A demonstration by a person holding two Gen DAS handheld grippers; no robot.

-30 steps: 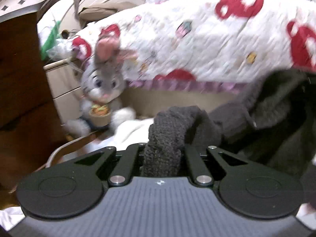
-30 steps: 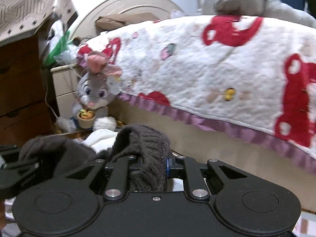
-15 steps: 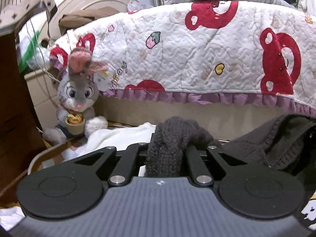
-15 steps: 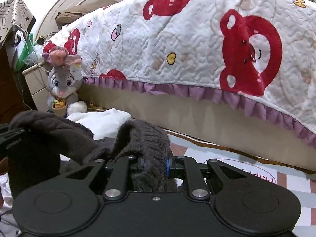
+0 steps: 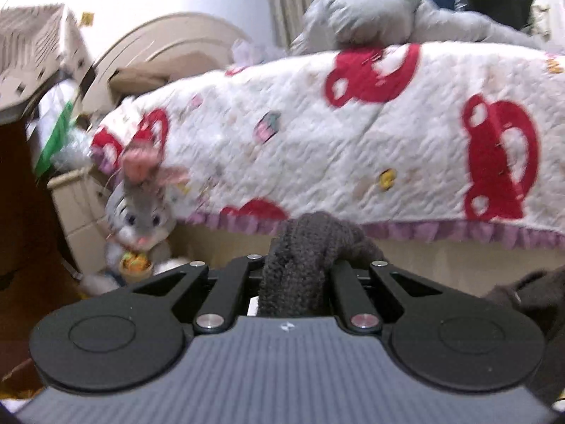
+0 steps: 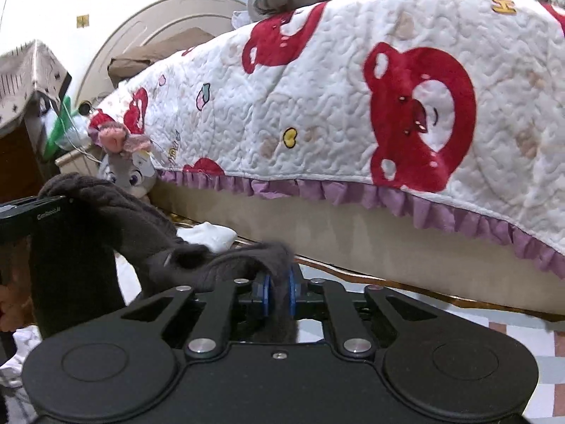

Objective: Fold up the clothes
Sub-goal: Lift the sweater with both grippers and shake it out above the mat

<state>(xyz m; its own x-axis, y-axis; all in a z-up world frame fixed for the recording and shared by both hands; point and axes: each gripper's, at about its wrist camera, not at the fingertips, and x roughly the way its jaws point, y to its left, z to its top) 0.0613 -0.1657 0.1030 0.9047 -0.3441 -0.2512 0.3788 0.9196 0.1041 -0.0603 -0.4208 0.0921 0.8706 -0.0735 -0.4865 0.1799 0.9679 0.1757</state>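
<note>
A dark grey knit garment is bunched up between the fingers of my left gripper, which is shut on it. The same garment stretches from the left gripper's body, at the left of the right wrist view, across to my right gripper. The right jaws are closing, and a thin fold of the knit sits pinched between the blue pads. More of the garment hangs at the lower right of the left wrist view. Both grippers hold it up in front of the bed.
A bed with a white quilt with red bears fills the background, its side board close ahead. A plush rabbit sits by a bedside cabinet. A white cloth lies on the floor. A wooden cabinet stands on the left.
Both grippers have travelled sideways along the bed with the garment, the left one also rising. The thick bunch of knit in the right jaws has thinned to a narrow fold.
</note>
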